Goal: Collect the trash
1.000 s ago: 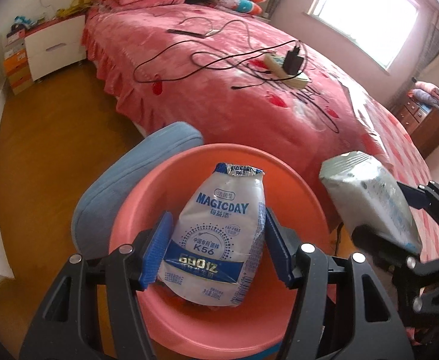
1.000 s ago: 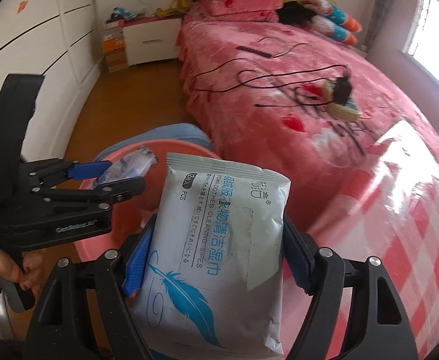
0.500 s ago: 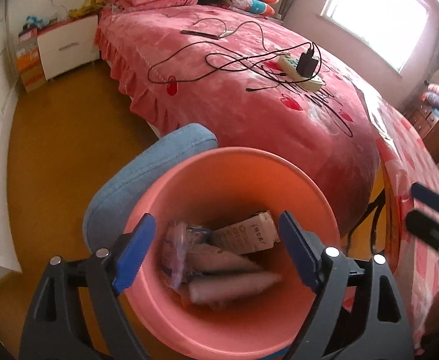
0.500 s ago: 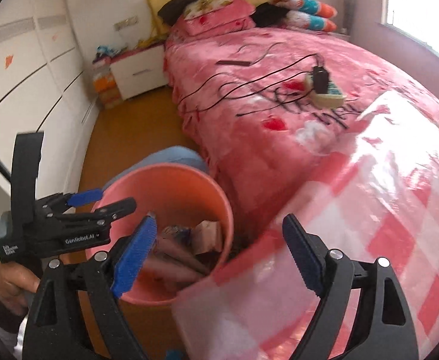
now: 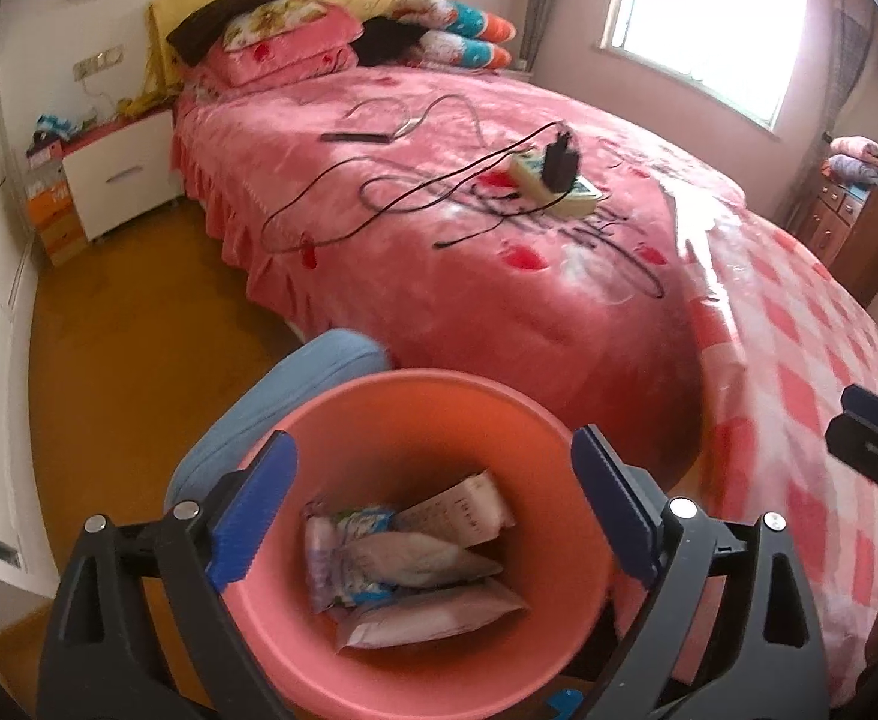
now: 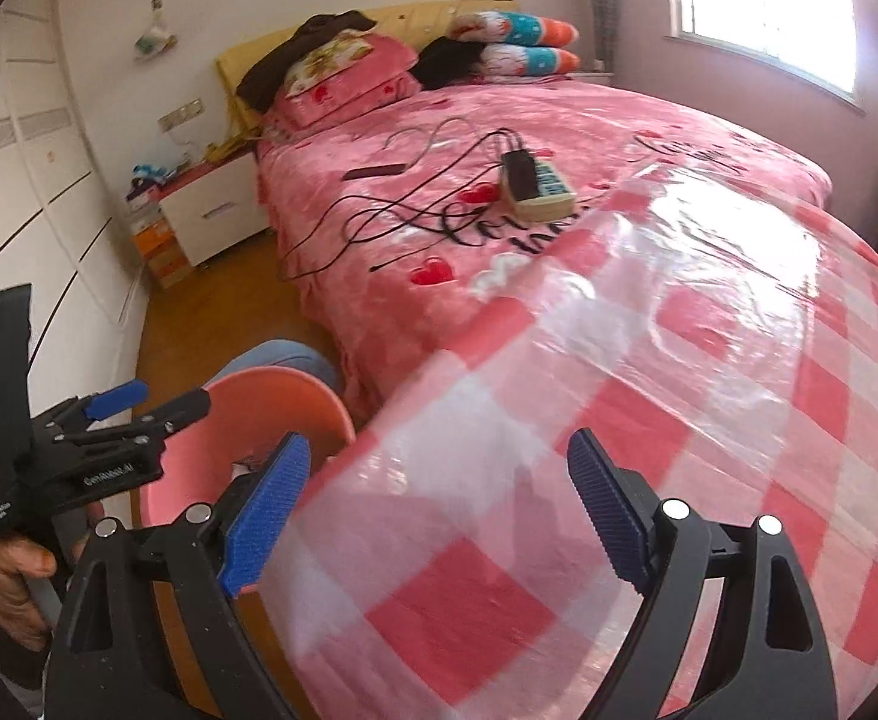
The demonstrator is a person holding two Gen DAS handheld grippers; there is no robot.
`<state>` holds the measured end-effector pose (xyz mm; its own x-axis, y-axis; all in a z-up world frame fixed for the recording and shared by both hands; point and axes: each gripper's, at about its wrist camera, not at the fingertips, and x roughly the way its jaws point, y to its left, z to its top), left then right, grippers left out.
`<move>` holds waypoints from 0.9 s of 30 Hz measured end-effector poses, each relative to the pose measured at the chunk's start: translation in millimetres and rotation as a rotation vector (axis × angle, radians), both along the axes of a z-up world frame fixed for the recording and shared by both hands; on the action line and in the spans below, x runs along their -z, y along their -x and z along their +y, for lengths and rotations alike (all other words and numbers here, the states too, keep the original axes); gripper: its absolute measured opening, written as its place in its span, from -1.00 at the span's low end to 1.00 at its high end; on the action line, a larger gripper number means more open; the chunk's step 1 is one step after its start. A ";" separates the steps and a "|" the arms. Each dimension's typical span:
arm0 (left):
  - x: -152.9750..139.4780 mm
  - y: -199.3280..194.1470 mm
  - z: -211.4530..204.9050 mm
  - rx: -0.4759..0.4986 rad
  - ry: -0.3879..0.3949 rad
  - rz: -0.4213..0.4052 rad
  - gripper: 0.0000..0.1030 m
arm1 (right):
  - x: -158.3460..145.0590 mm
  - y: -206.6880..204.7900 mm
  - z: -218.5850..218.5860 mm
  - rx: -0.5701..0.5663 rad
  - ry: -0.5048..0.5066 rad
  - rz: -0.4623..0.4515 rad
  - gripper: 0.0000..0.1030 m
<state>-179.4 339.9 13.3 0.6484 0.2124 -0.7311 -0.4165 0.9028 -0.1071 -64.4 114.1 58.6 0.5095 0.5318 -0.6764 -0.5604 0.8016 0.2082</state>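
Both jaws stand wide and hold nothing, each pair having just been opening: the left gripper (image 5: 433, 510) hangs directly over the pink bin (image 5: 379, 414), the right gripper (image 6: 439, 510) over the checked plastic cloth (image 6: 709, 420). Trash packets (image 5: 415, 564) lie heaped in the bottom of the bin, long sides running roughly from 8 to 2 o'clock in the left view. No loose trash shows on the cloth or the bed (image 5: 469, 276), so which piece comes next I cannot tell. From the right jaws the bin sits at 9 o'clock, close by; the left hand is the nearer to it. Behind the bin at 11 o'clock is a blue cushion (image 5: 295, 384). A power strip (image 6: 538, 189) and cables (image 5: 379, 204) lie on the pink bedspread at 12 o'clock, with wood floor (image 5: 127, 348) at 10 o'clock.
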 end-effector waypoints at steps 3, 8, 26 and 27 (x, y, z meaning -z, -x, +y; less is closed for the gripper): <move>-9.4 -8.1 -14.9 0.031 -0.013 -0.021 0.83 | 0.5 -0.9 -14.6 0.027 -0.006 -0.003 0.69; -20.9 -20.1 -37.8 0.085 -0.014 -0.049 0.85 | 0.9 0.9 -41.3 0.080 -0.025 -0.002 0.69; -41.8 -55.5 -132.4 0.253 -0.036 -0.072 0.91 | 3.1 3.6 -127.4 0.244 -0.058 -0.016 0.76; -42.2 -57.0 -136.9 0.261 -0.038 -0.073 0.91 | 3.7 3.6 -133.2 0.254 -0.062 -0.017 0.76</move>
<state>-122.5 203.0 55.6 0.7356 0.0576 -0.6749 -0.1618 0.9825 -0.0925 -67.9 -19.1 54.9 0.6428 0.4251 -0.6372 -0.3462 0.9033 0.2534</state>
